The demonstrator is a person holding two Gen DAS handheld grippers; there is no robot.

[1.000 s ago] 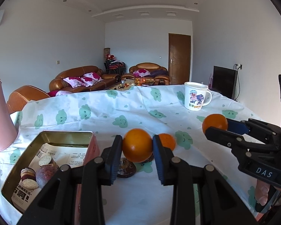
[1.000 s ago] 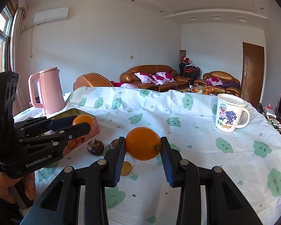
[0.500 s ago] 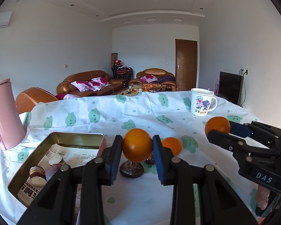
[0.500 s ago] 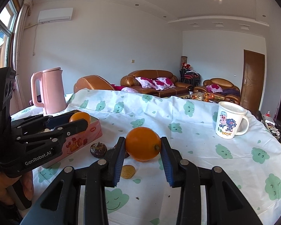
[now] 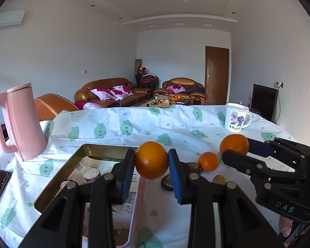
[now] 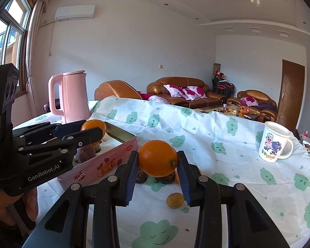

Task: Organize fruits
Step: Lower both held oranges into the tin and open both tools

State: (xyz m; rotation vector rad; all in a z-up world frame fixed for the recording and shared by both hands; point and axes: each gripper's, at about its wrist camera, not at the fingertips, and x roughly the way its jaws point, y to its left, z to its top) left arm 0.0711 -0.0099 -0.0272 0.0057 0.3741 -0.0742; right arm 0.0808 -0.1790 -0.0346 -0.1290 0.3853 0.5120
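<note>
White tablecloth [image 6: 196, 128] with green smiley clouds, brown sofas [image 5: 113, 93] way back at 12. Readable stuff: "GenRobot.AI" on the left gripper [image 5: 151, 170] body, "DAS" on the right gripper [image 6: 157, 166] body, "Genji" on the pink tin [image 6: 105, 161] side, "OOHK" under the pig on the mug [image 6: 276, 144]. Left tongs clamped snug on an orange [image 5: 151, 159], hanging right above the tin's right rim. Right tongs likewise pinching a second orange [image 6: 157, 158], off the cloth, beside the tin at 3. Small tangerine [image 5: 208, 161] plus a couple of dark fruits [image 6: 165, 178] sitting loose between tin and mug. Pink kettle [image 5: 20, 122] at 10. Plenty of bare cloth toward the mug.
</note>
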